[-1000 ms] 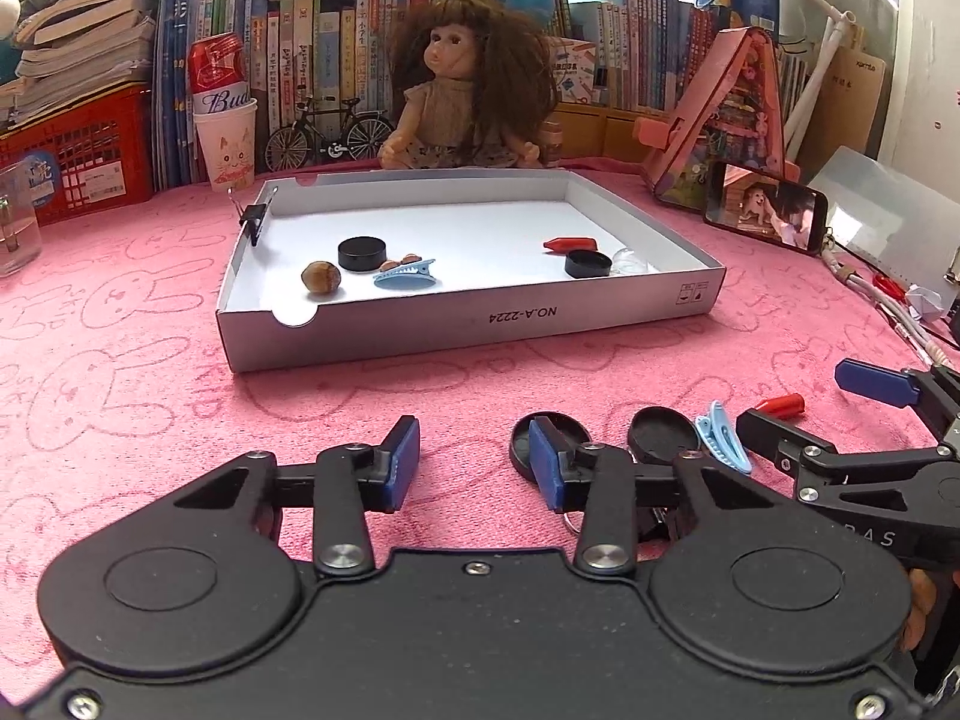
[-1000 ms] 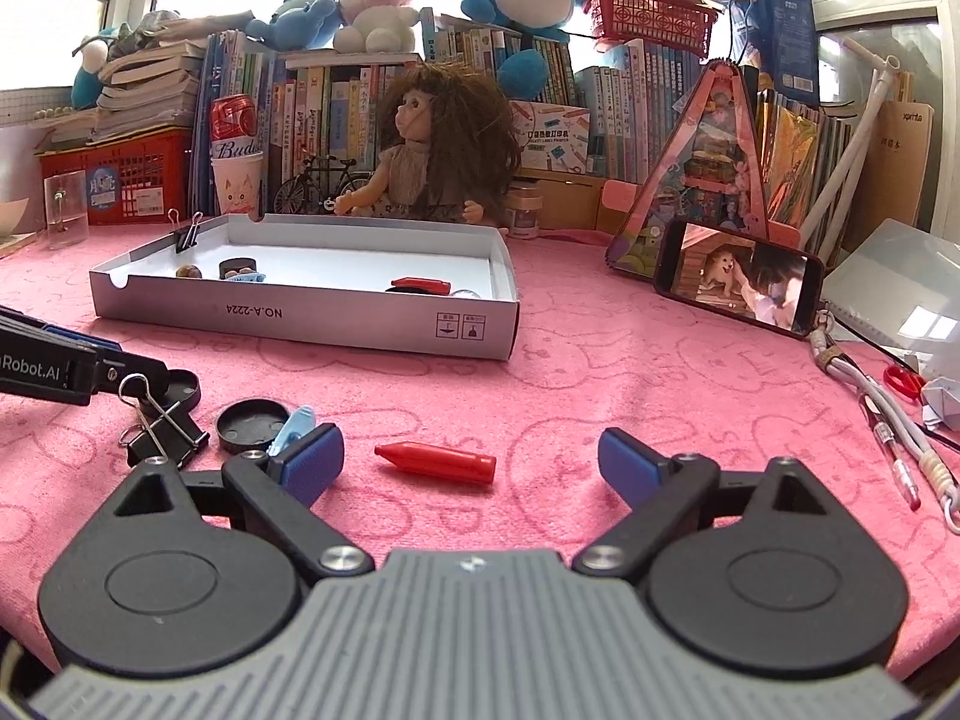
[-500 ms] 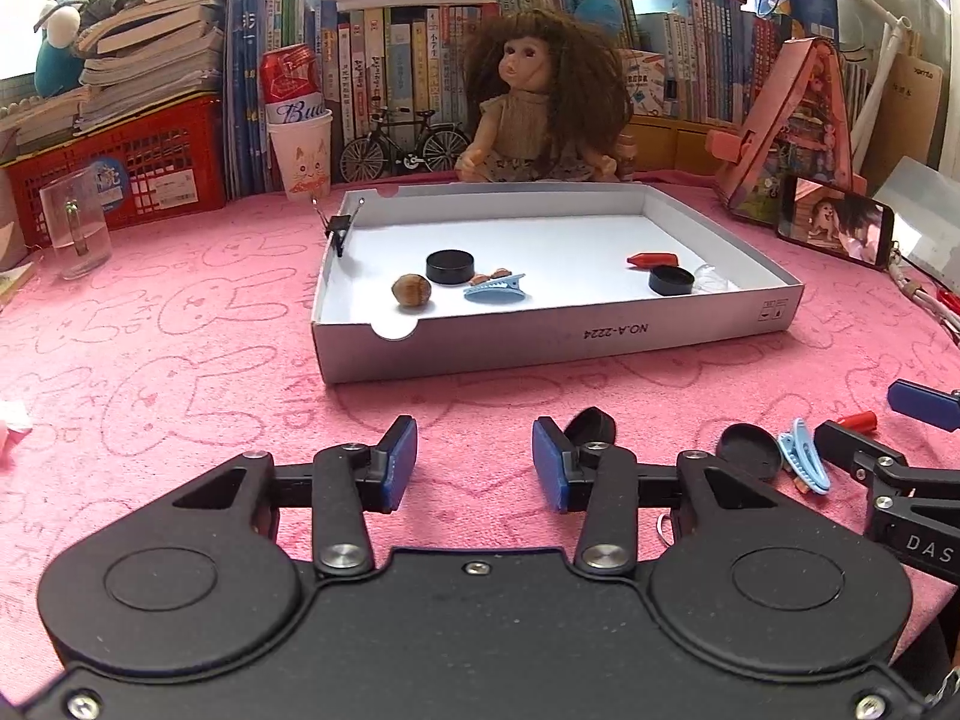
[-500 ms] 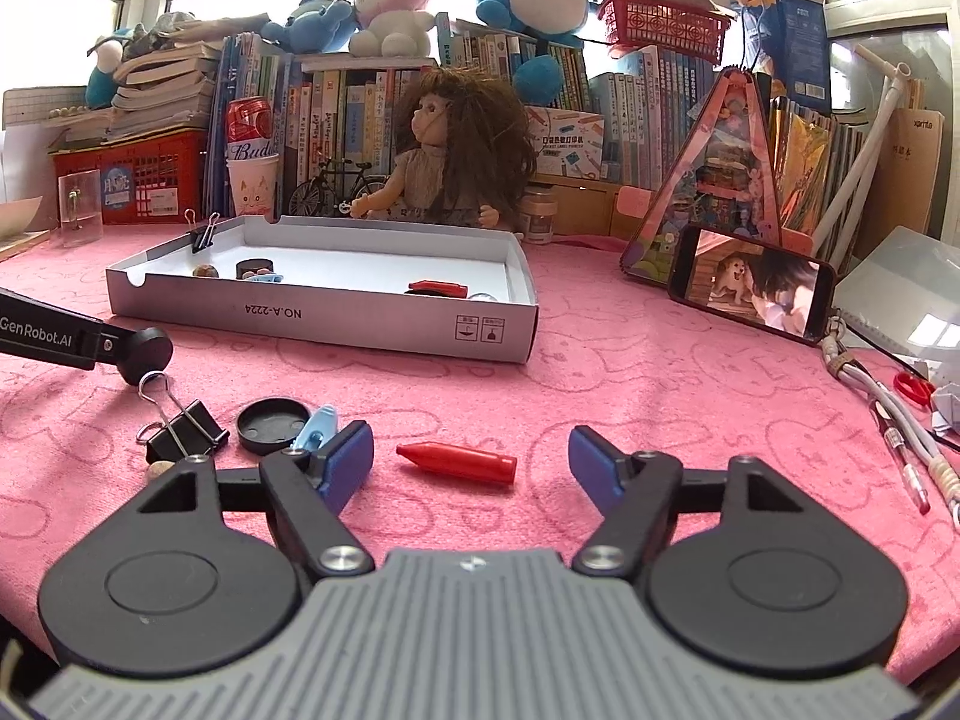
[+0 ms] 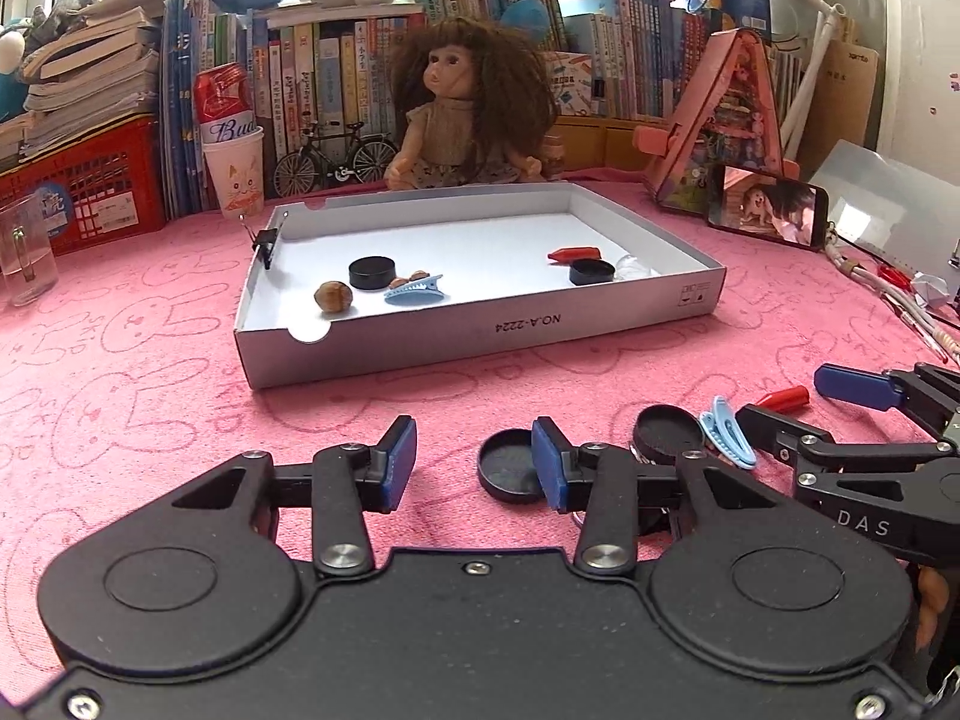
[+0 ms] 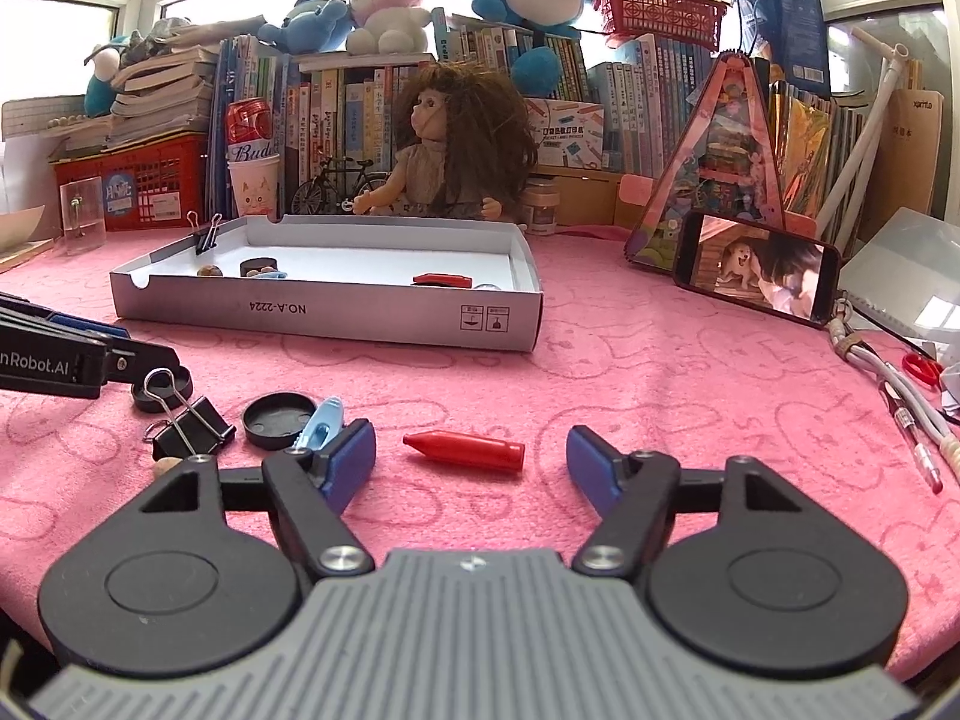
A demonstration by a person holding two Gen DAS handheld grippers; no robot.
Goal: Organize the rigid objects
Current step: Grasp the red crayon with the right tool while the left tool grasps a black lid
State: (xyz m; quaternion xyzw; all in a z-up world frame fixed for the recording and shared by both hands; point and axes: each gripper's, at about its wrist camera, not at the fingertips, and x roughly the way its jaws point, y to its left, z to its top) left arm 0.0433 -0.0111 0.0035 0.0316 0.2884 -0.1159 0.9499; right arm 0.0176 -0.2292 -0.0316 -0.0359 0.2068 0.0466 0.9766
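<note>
Pink rabbit-print cloth (image 6: 630, 360) covers the worktop, with a bare strip between the loose items and the near wall of the white cardboard tray (image 6: 384, 315). Right gripper (image 6: 471, 461): jaws released, having just been closing, with the red crayon (image 6: 465, 450) lying on the cloth between the pads and touching neither. Left gripper (image 5: 474, 465): jaws part open and empty, only cloth between them; a black cap (image 5: 510, 471) lies just beside its right pad. Left of the crayon lie a blue hair clip (image 6: 321, 423), a second black cap (image 6: 277, 419) and a binder clip (image 6: 192, 429). Inside the tray are a nut (image 5: 332, 297), a black disc (image 5: 372, 272), another blue clip (image 5: 414, 294) and another red crayon (image 5: 573, 254), leaving the centre floor bare.
</note>
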